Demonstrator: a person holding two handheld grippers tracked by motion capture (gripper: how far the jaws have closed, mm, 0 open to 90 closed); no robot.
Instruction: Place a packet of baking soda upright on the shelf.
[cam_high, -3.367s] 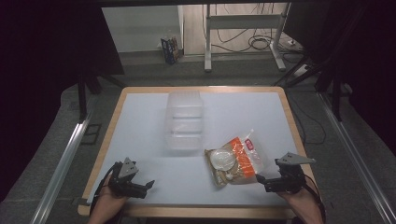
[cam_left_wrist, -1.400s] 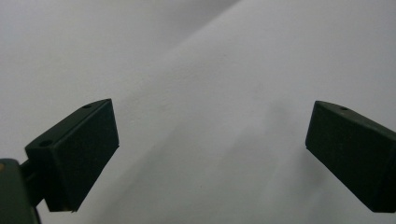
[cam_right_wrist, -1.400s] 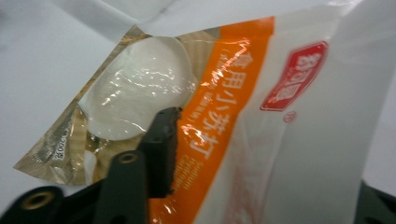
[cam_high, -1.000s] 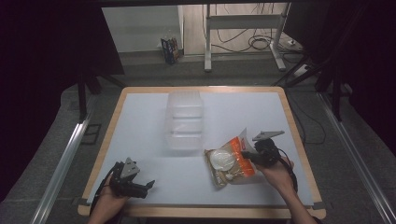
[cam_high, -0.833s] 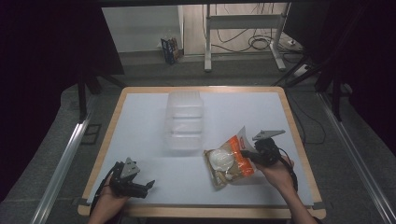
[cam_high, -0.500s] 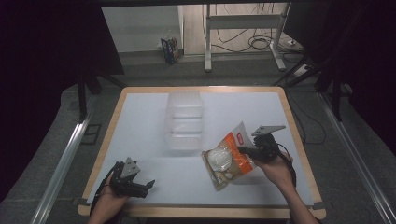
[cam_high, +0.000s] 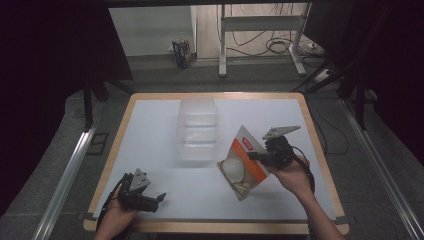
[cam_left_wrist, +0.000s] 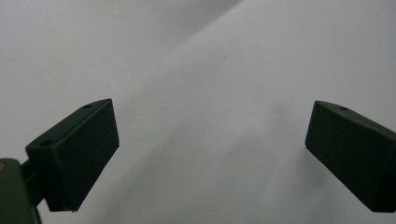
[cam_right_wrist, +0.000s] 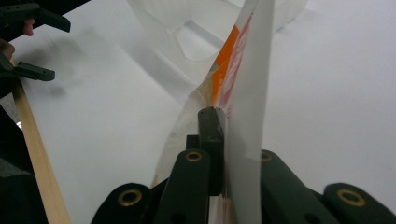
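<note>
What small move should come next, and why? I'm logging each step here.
Probably carry the snack packet leftward toward the clear plastic container: the right gripper is shut on the packet's edge and has it tilted up, while the left gripper rests open near the table's front edge.

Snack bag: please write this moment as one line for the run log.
right claw: shut on snack bag, lifted and tilted | left claw: open, low over table | clear container: beside bag

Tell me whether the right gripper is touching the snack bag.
Touching. In the right gripper view, the right gripper has its fingers shut on the edge of the snack bag.
</note>
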